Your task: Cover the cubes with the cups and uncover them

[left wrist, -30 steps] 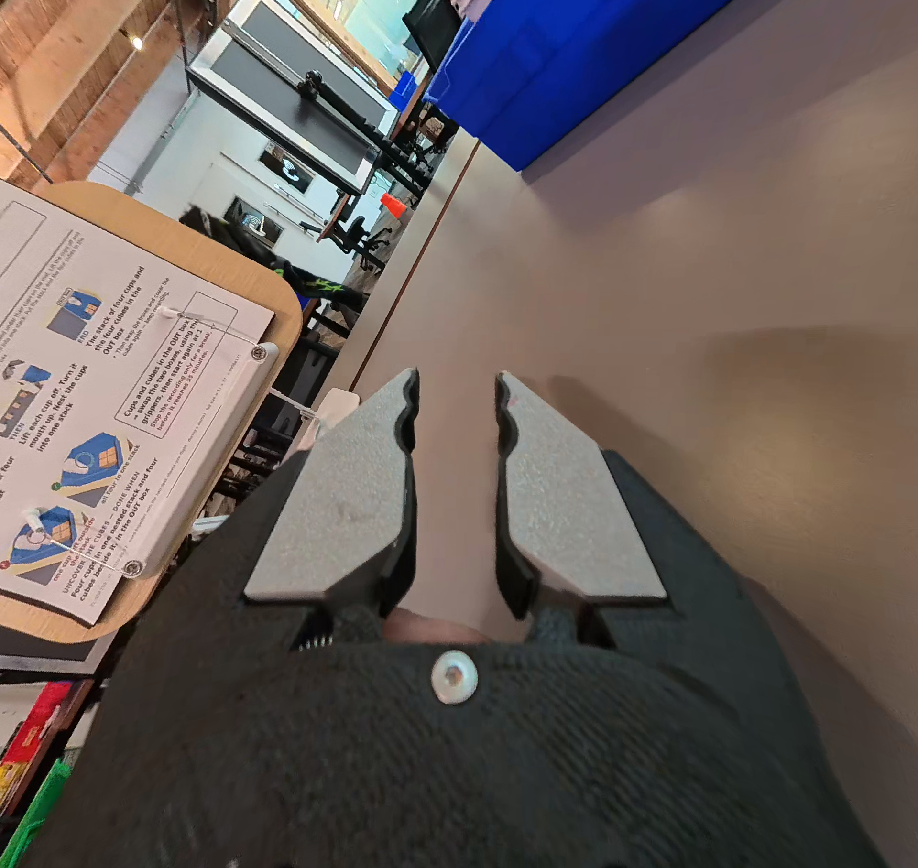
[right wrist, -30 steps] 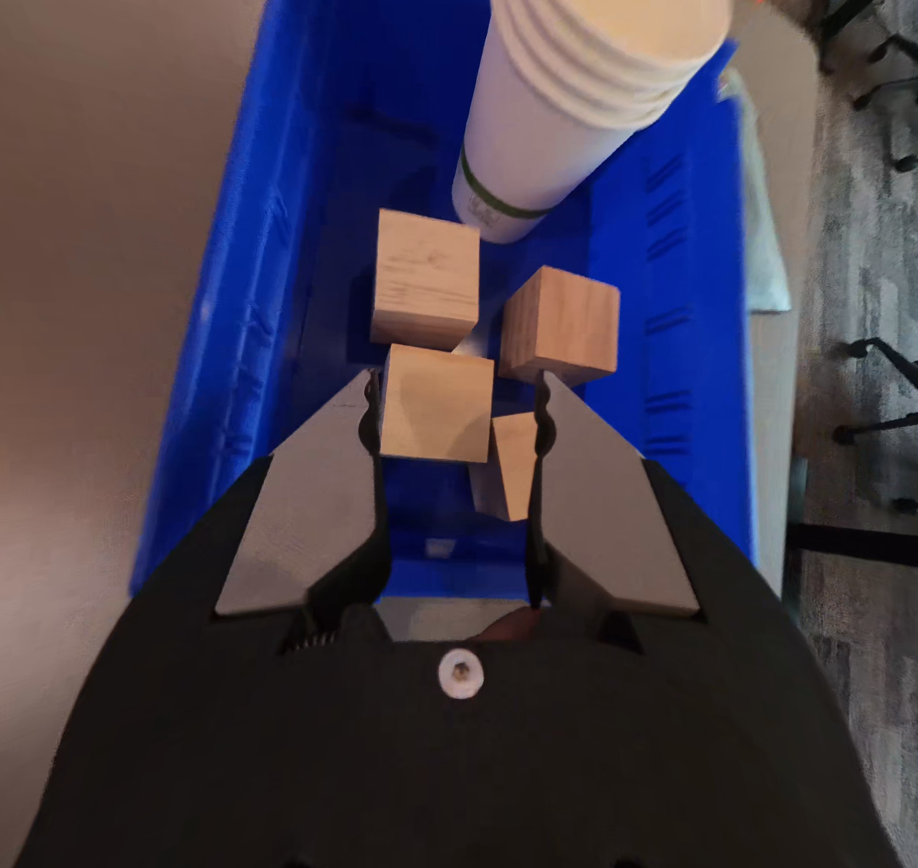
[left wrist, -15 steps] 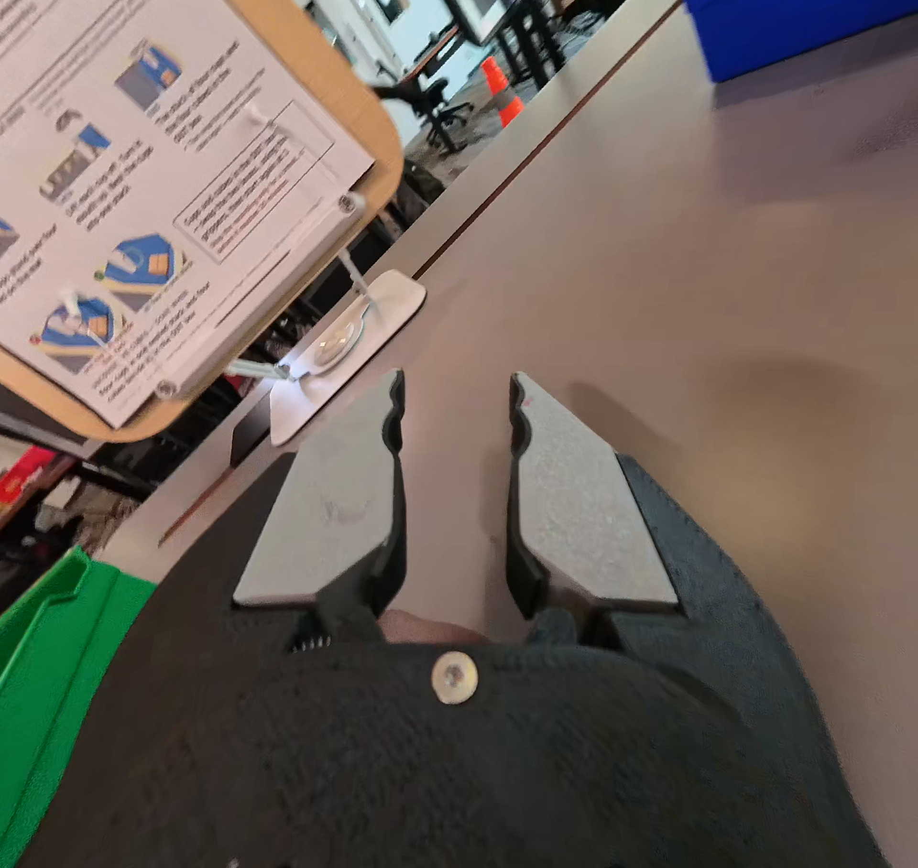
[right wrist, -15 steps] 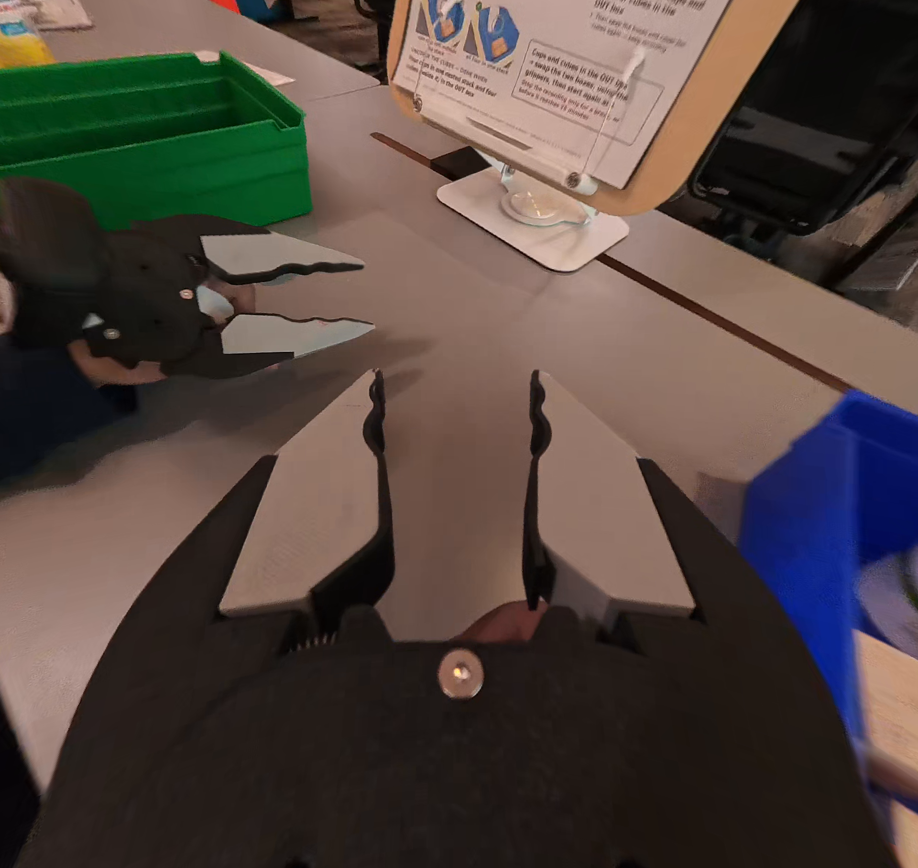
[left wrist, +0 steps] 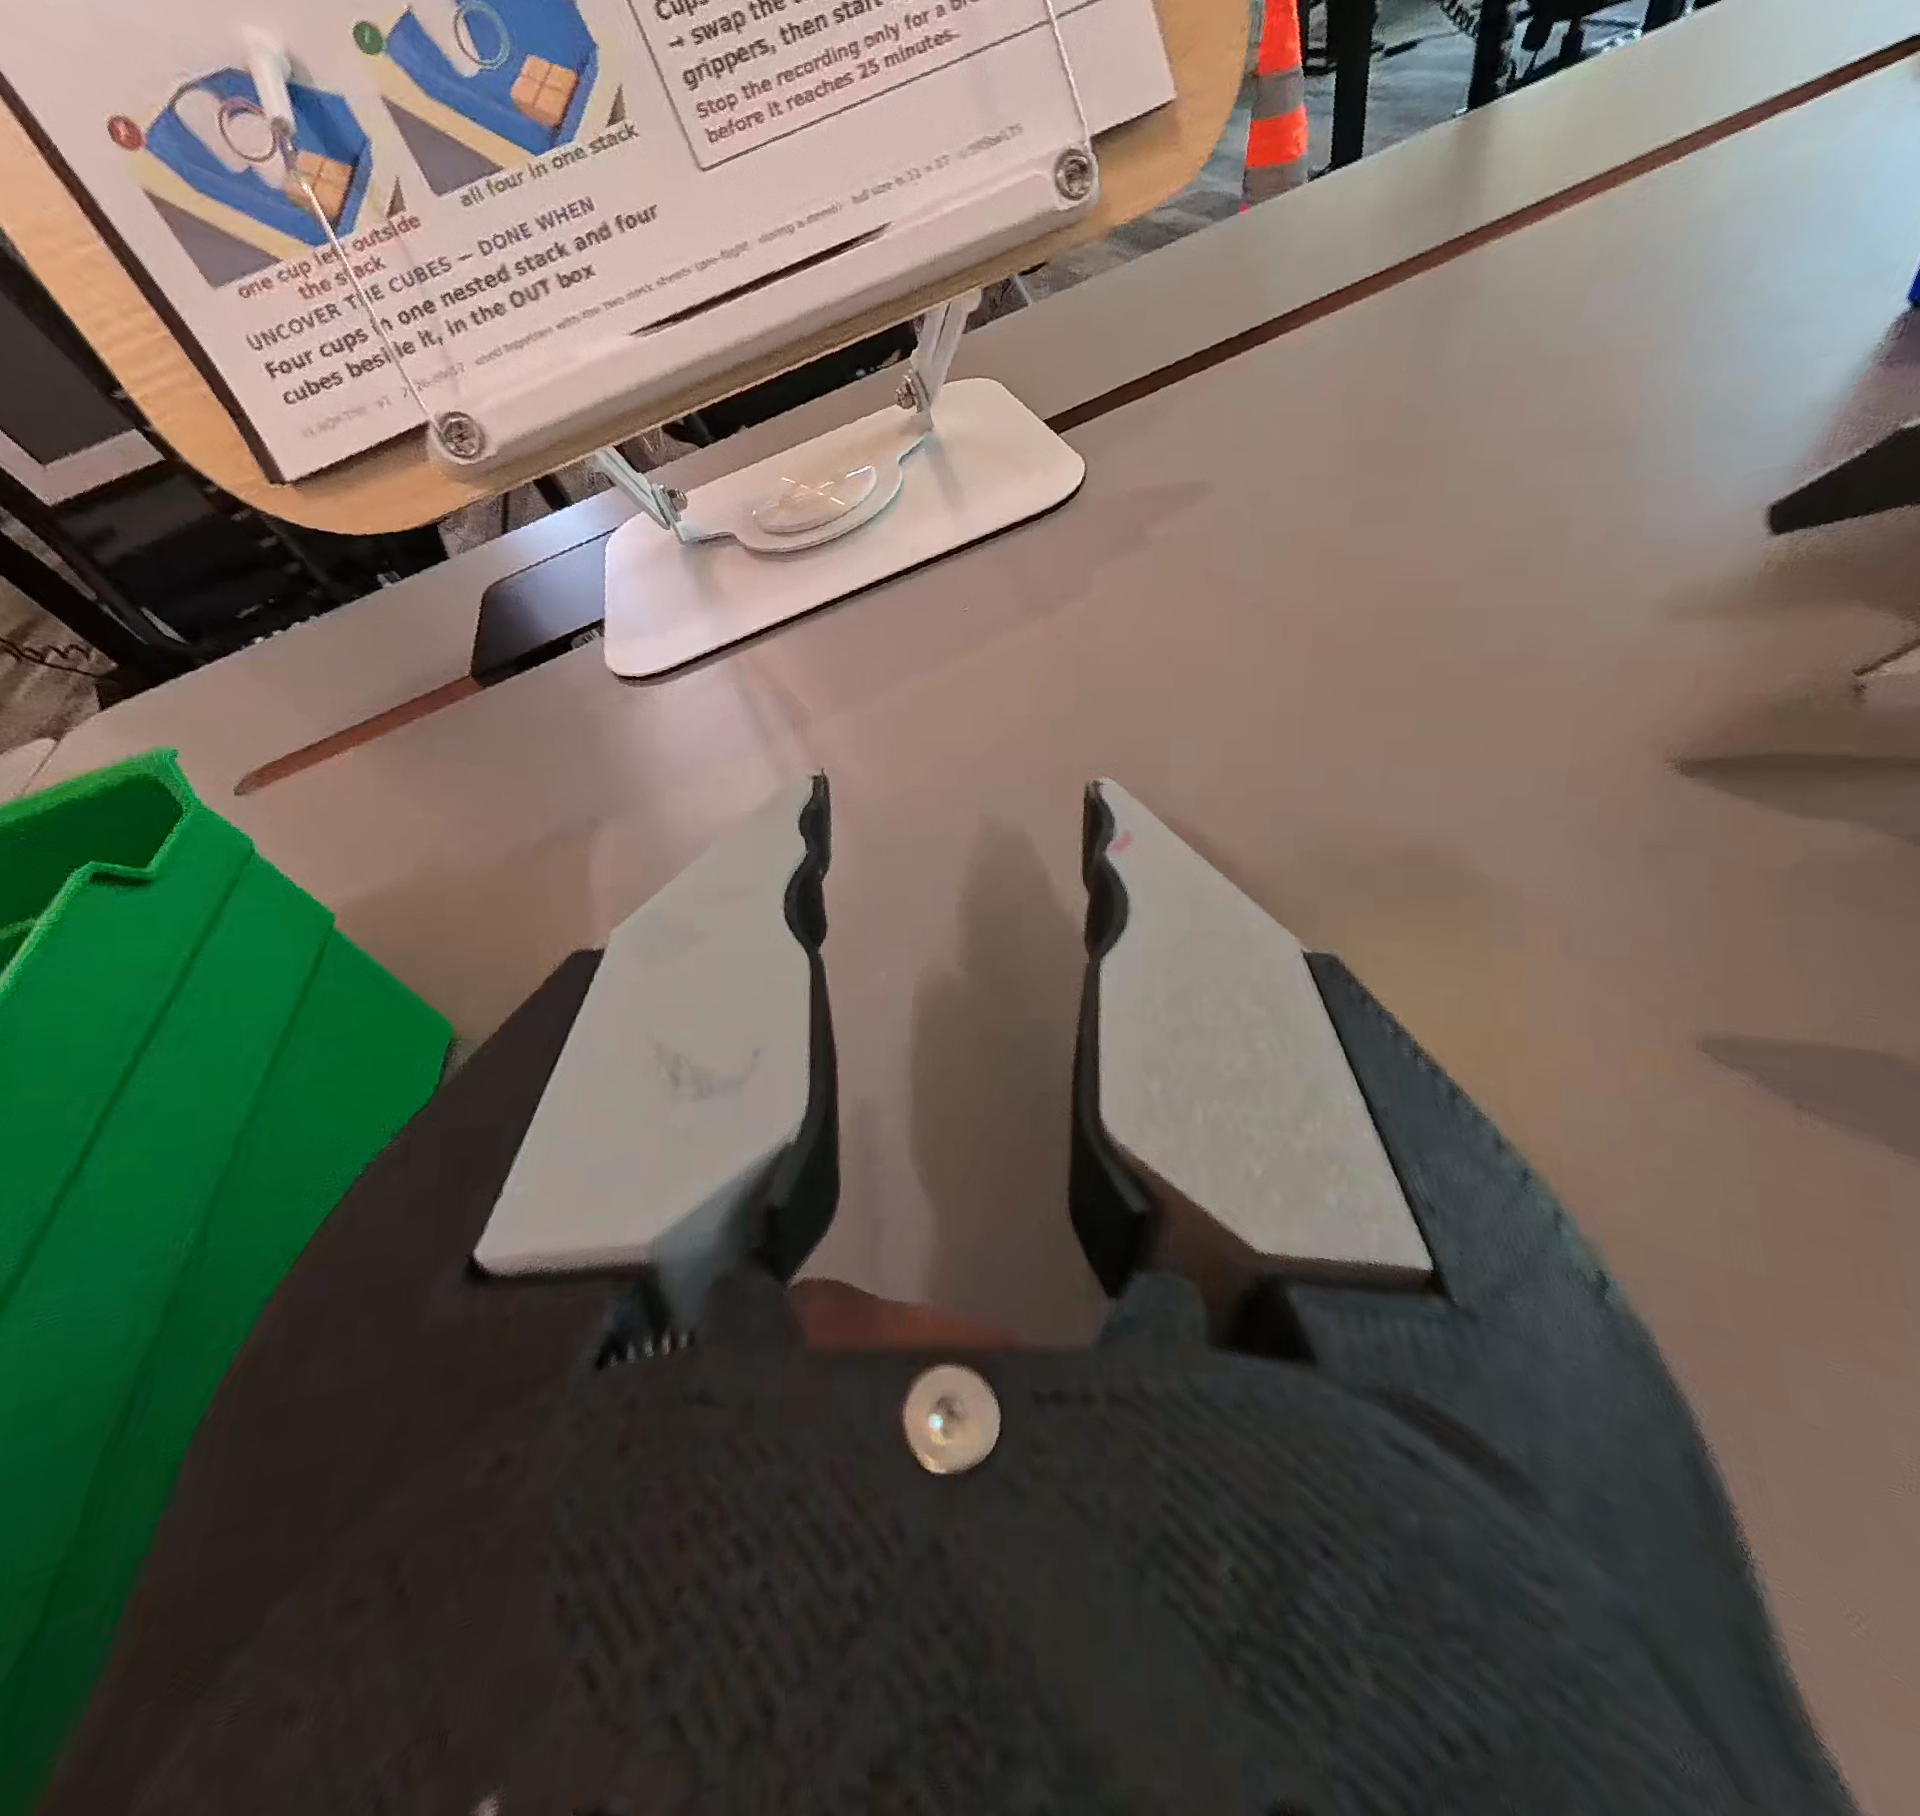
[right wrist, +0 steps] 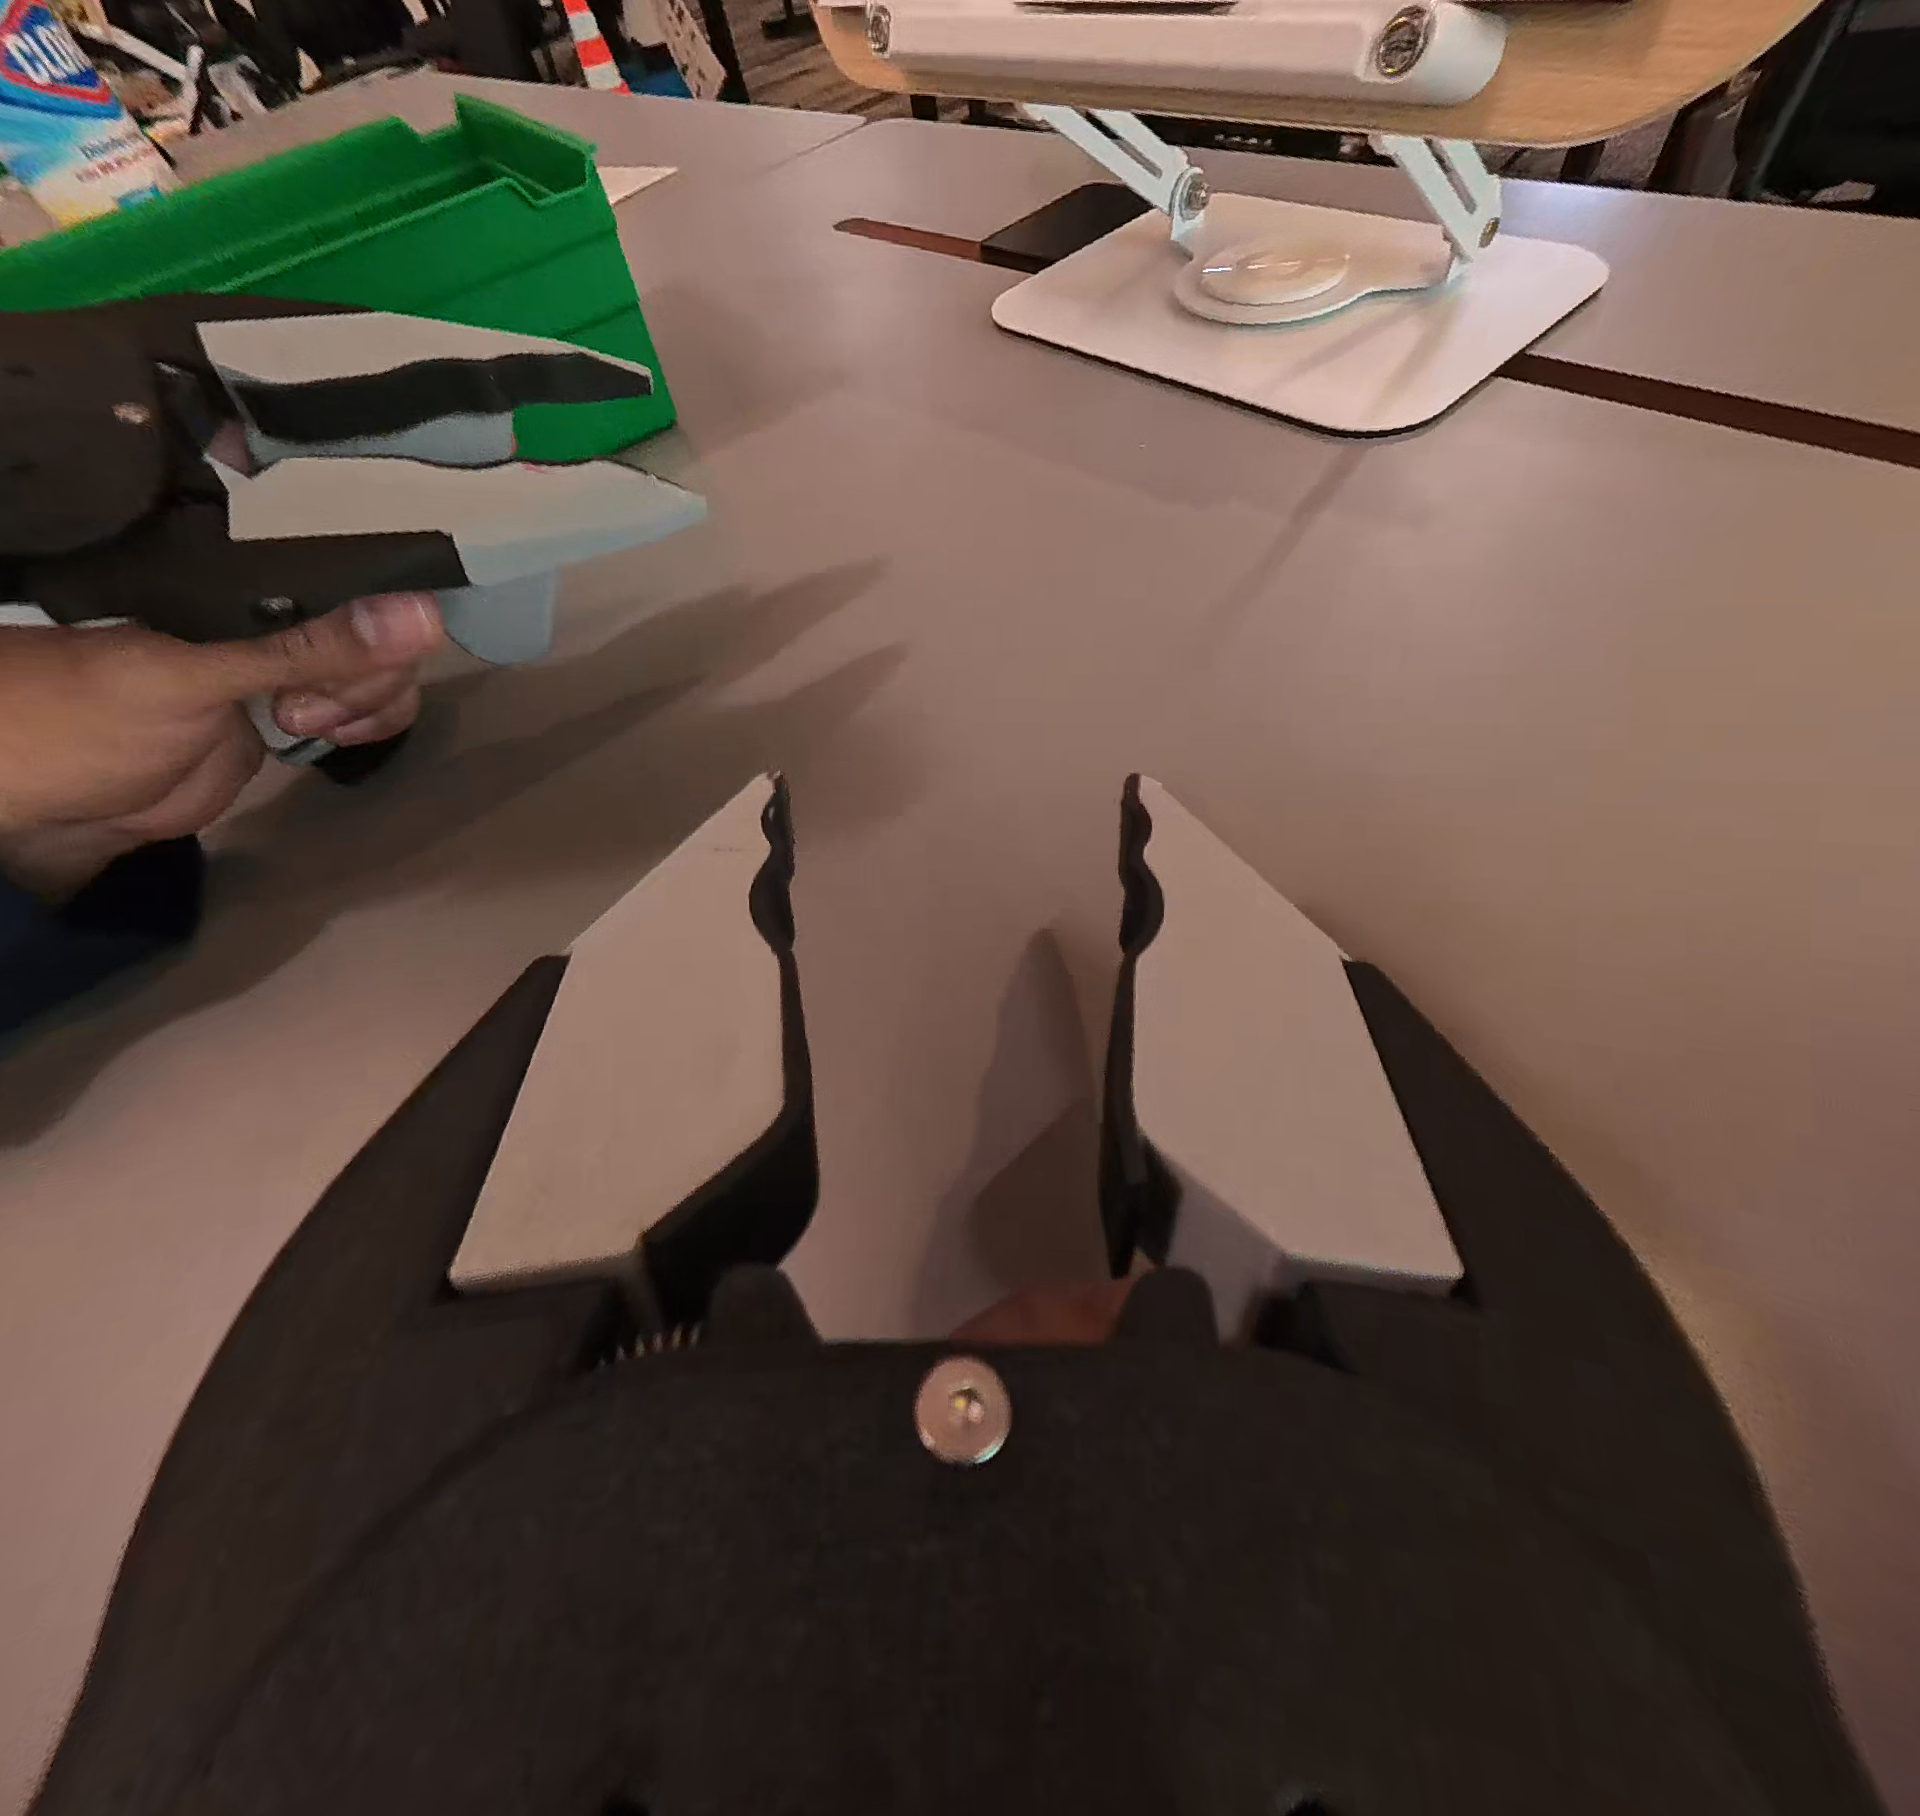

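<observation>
No cup or cube shows in either view. In the left wrist view my left gripper (left wrist: 956,784) is open with nothing between its fingers, low over the grey table (left wrist: 1351,675). In the right wrist view my right gripper (right wrist: 953,779) is open and holds nothing, also over the bare table (right wrist: 1351,675). The left gripper (right wrist: 675,441) shows there at the left, held by a hand (right wrist: 156,717), its jaws apart with nothing in them. A green box (left wrist: 156,1091) stands left of the left gripper; it also shows in the right wrist view (right wrist: 416,239).
An instruction board (left wrist: 623,104) on a white stand (left wrist: 852,530) rises at the table's far edge; its base (right wrist: 1299,312) is ahead of the right gripper. A black flat device (right wrist: 1070,218) lies beside the base. Orange cones (left wrist: 1278,83) and chairs stand beyond the table.
The right gripper swung away from the blue box with the cup stack and cubes and now faces the board. The left gripper turned towards the board and green box, and its jaws opened wider.
</observation>
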Tool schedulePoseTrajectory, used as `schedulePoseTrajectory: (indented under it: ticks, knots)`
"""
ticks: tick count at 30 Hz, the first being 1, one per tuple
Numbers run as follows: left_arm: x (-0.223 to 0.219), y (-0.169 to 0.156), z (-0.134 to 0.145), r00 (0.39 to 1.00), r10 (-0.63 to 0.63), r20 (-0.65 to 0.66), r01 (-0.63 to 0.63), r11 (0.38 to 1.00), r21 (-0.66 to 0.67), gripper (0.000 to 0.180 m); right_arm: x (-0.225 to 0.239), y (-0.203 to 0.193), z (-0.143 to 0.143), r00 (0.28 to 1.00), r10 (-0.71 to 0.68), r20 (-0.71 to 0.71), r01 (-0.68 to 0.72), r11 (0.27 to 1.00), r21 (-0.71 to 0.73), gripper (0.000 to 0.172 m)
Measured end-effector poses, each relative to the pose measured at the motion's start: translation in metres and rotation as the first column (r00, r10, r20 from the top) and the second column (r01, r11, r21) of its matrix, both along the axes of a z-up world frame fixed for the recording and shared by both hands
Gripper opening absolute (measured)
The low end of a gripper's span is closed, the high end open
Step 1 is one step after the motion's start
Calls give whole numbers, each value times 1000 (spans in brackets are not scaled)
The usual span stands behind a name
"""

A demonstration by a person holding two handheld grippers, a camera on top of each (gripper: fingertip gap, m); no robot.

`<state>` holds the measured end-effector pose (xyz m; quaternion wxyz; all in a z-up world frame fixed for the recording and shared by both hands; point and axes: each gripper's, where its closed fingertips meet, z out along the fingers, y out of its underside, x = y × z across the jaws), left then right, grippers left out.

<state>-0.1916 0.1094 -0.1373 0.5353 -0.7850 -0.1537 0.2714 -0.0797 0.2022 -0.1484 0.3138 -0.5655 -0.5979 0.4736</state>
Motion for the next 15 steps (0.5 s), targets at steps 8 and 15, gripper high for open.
schedulePoseTrajectory:
  ticks: [8, 15]
  knots:
    - [3, -1, 4, 998, 6, -58, -7, 1000, -2, 43, 3, -4, 1, 1000, -10, -26, 13, 992, 124, 57]
    - [4, -1, 4, 999, 2, -53, -2, 1000, -1, 43, 7, 7, 4, 999, -44, -27, 44, 999, 7, 57]
